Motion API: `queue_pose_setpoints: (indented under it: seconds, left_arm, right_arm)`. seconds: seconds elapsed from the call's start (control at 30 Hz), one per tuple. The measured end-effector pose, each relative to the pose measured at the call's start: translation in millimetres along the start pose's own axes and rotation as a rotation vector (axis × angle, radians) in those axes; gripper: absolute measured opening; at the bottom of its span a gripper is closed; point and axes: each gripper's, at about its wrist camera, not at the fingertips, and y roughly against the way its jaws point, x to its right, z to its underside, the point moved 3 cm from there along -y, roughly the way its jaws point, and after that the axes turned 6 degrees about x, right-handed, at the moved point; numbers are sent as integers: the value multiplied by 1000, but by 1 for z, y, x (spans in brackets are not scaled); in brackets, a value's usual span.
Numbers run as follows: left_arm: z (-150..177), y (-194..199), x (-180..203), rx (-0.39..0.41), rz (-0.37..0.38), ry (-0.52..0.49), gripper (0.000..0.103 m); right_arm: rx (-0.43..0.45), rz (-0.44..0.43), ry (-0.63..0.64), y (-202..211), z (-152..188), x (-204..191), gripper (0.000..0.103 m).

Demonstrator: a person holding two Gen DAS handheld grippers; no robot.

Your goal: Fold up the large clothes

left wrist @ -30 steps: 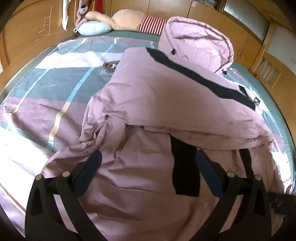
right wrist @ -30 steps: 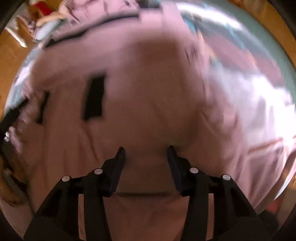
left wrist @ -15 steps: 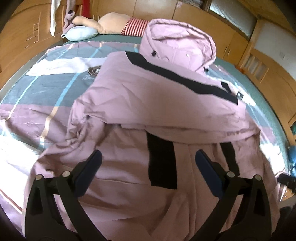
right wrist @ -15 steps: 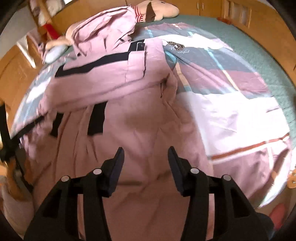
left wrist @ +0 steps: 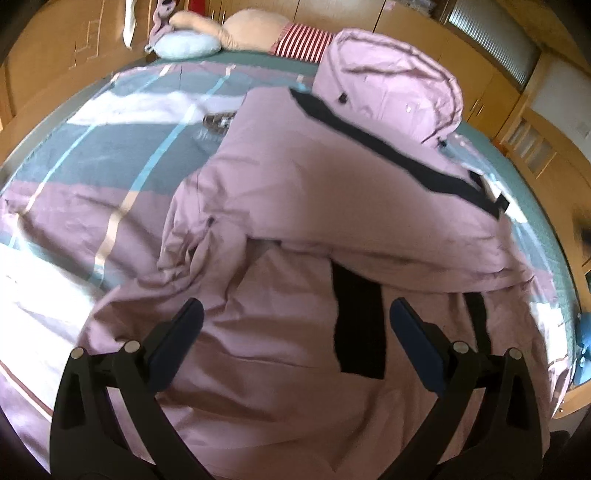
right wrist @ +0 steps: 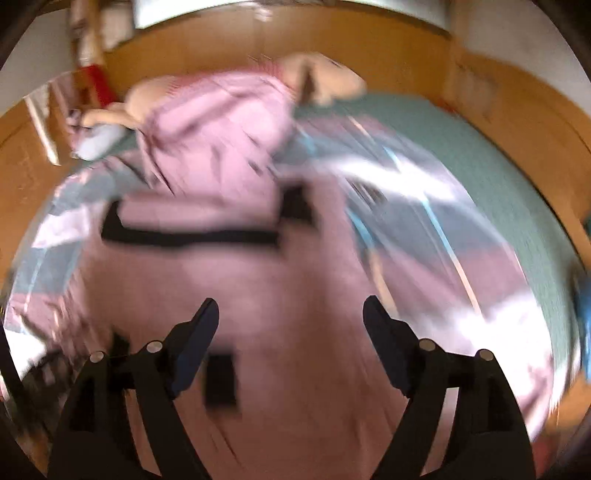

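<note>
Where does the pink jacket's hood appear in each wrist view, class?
Left wrist view: hood upper right of centre, beyond the jacket's black stripe.
Right wrist view: hood, blurred, upper left of centre.
Shared landmark: the beige stuffed toy lying beyond the hood.

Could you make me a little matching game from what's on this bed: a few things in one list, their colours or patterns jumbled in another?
Things:
1. hooded jacket
2. small pillow
3. bedspread
4. plush toy's body

Looks:
A. red and white stripes
B. pale blue
C. pink with black bands
D. wide bands of grey-green, mauve and white

Pairs: 1-C, 2-B, 3-D, 4-A
</note>
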Motion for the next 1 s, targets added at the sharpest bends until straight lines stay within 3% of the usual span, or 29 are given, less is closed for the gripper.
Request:
queue_pose_setpoints:
  seconds: [0.07, 0.13, 0.2, 0.27, 0.33, 0.37, 0.43, 0.5, 0.57, 0.6, 0.63, 0.67, 0.7, 0.73, 0.77, 0.9, 1.0]
  left_arm:
    - [2, -7, 0, -18, -17, -8, 101]
    - [4, -15, -1, -38, -39, -21, 101]
    - [6, -24, -1, -66, -70, -42, 101]
    - [7, -30, 1, -76, -94, -74, 101]
    - [10, -33, 6, -81, -129, -130, 101]
    - [11, -34, 7, -81, -140, -149, 101]
    - [14, -37, 10, -76, -162, -188, 101]
    - [15, -37, 8, -67, -158, -189, 101]
    - [14, -37, 7, -63, -147, -181, 101]
    - [14, -36, 7, -59, -144, -181, 101]
    - [15, -36, 6, -51, -145, -183, 101]
    - [16, -36, 7, -44, -148, -187, 101]
    - [17, -36, 8, -36, -156, -195, 101]
    - [17, -37, 9, -32, -163, -203, 101]
    - [18, -36, 10, -32, -166, -206, 101]
    - [17, -35, 8, -35, -159, -191, 101]
    - [13, -32, 5, -37, -143, -158, 101]
  right_arm:
    - [-28, 1, 46, -48, -51, -25, 81]
    - [-65, 67, 62, -103, -88, -44, 81]
    - [-35, 137, 45, -148, -125, -50, 81]
    - [-22, 138, -21, -186, -167, -53, 81]
    - [-22, -28, -182, -200, -196, -55, 81]
    - [11, -222, -345, -208, -217, -56, 81]
    - [57, -399, -508, -222, -245, -68, 95]
    - [77, -464, -588, -243, -264, -81, 98]
    - [9, -472, -654, -279, -271, -94, 98]
    - [-32, -462, -676, -293, -272, -99, 93]
    - [-89, -451, -711, -309, -268, -100, 51]
    - [-118, -442, -726, -317, -263, -99, 27]
    - [-120, -447, -686, -318, -264, -101, 5]
    - [-96, -418, -632, -309, -266, -101, 4]
    - [-6, -405, -584, -289, -270, -95, 4]
    - [124, -459, -441, -195, -261, -93, 3]
    - [218, -507, -198, -86, -213, -111, 3]
